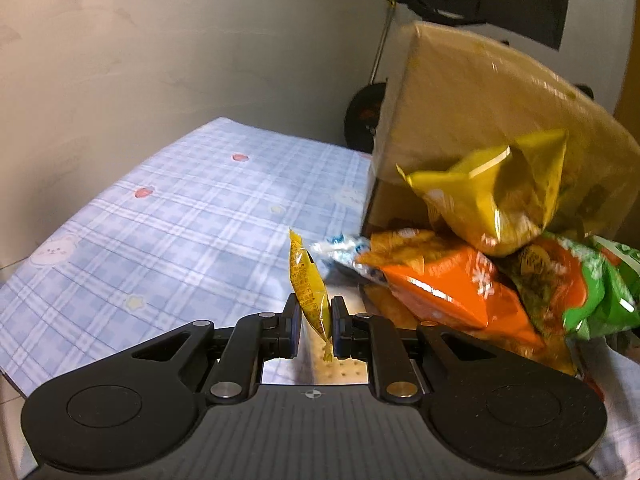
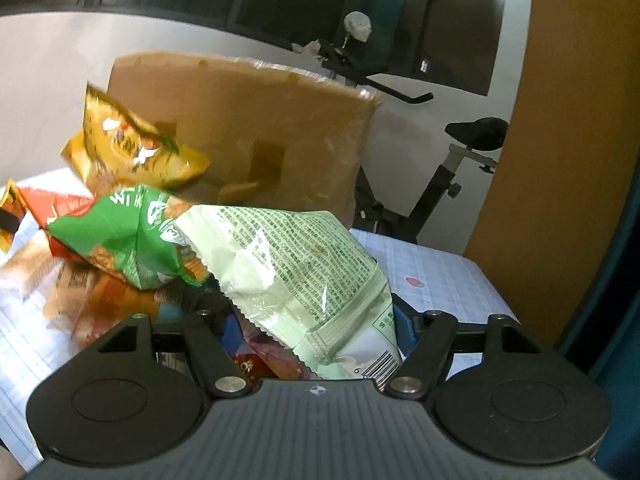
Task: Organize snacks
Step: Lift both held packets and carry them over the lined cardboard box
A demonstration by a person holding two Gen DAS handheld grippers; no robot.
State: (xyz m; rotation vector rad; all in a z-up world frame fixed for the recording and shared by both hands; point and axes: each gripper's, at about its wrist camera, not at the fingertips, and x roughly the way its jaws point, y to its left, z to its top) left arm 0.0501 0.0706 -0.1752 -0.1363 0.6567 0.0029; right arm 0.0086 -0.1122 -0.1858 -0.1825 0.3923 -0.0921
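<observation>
We see a table (image 1: 168, 216) under a pale blue plaid cloth (image 1: 120, 264) printed with small strawberries, stars and bunny faces. A cardboard box (image 1: 460, 120) stands on it. Against the box's near side lies a heap of snack bags: an orange bag (image 1: 440, 284) at the bottom, with a blue-and-white wrapper (image 1: 340, 248) poking out just beside it. The cloth left of the box, toward the wall, is bare.
</observation>
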